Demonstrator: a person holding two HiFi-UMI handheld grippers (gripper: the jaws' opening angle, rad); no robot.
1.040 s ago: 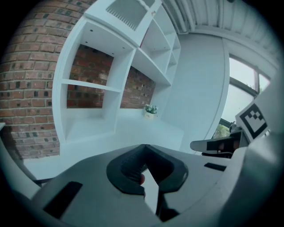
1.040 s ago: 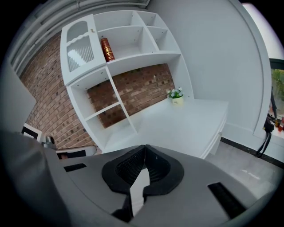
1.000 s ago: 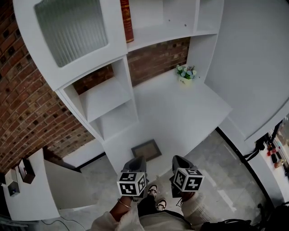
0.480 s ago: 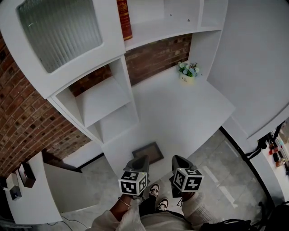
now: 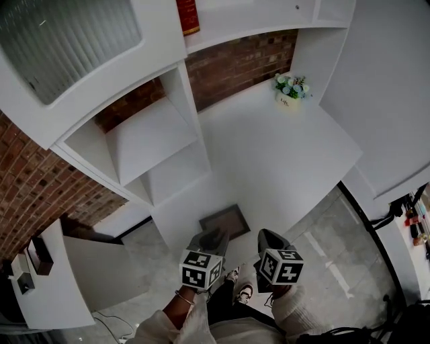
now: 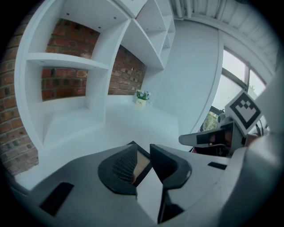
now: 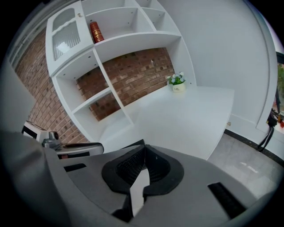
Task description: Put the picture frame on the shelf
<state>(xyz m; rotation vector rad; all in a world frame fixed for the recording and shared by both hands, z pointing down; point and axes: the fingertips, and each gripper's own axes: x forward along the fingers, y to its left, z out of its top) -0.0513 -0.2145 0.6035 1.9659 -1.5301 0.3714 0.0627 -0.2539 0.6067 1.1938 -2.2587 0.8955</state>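
The picture frame (image 5: 224,221), dark-rimmed with a brownish picture, lies flat near the front edge of the white desk top (image 5: 269,168). My left gripper (image 5: 213,238) hovers just at the frame's near edge. Its jaws have just been opening and stand a little apart. In the left gripper view the frame (image 6: 142,165) shows through the gap of the left gripper (image 6: 144,156), with nothing pressed. My right gripper (image 5: 269,236) is beside it to the right, clear of the frame. In the right gripper view the right gripper (image 7: 143,150) is shut and empty, with a frame corner (image 7: 132,146) just beyond.
A white shelf unit (image 5: 149,138) with open compartments stands at the left, backed by brick. A small flower pot (image 5: 290,91) sits at the desk's far corner. A red box (image 5: 189,16) stands on an upper shelf. A ribbed-glass cabinet door (image 5: 64,33) hangs above. Cables (image 5: 393,211) lie at right.
Both grippers have sunk toward the desk, and their tips now sit closer to the picture frame. The head view has tilted, so the shelves appear higher in the picture.
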